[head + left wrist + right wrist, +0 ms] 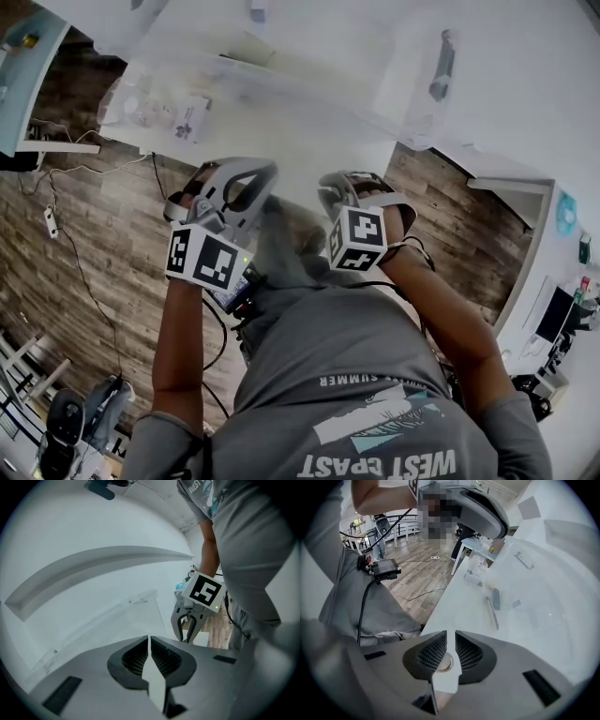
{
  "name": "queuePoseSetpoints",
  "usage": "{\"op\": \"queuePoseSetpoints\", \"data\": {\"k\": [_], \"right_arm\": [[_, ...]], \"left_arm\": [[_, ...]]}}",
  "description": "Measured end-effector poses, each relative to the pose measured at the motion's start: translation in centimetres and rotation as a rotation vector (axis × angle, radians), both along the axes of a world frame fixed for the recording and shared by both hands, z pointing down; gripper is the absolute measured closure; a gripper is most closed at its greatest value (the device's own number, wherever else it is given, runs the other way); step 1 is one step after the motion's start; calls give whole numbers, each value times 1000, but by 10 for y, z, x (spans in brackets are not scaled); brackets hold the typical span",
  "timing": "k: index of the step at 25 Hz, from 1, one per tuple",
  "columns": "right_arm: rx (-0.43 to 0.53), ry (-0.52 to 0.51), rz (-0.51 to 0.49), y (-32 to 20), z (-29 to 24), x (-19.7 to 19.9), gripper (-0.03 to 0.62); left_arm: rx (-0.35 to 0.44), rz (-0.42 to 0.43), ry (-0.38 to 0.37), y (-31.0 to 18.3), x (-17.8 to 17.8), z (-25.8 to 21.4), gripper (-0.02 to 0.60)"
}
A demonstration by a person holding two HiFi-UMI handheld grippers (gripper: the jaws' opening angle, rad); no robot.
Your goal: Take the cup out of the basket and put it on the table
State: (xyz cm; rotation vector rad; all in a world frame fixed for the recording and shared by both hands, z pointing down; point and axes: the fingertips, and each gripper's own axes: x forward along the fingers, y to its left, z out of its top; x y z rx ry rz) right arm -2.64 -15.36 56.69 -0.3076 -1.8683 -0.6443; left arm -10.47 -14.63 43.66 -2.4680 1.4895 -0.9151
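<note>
Above the bench we hold the left gripper closed and the right gripper narrowly apart, both empty; no cup or basket shows, so the step is unclear.

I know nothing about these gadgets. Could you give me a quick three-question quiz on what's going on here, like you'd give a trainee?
1. True or false: the right gripper holds a cup between its fingers.
2. The floor is: A carpet, B wooden planks, C tiles.
3. Fill in: both the right and the left gripper reach over a white ____.
Key: 1 false, nothing is between its fingers; 2 B; 3 table.
</note>
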Motion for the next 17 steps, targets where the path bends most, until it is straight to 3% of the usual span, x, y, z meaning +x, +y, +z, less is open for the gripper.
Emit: {"op": "queuePoseSetpoints", "data": {"k": [10,17], "right_arm": [[10,-49,85,-5,-19,50,528],[-6,-44,151,-4,-27,114,528]], "left_arm": [[-21,-5,-36,15,25,-16,565],[-49,-4,-46,30,65,-29,565]]}}
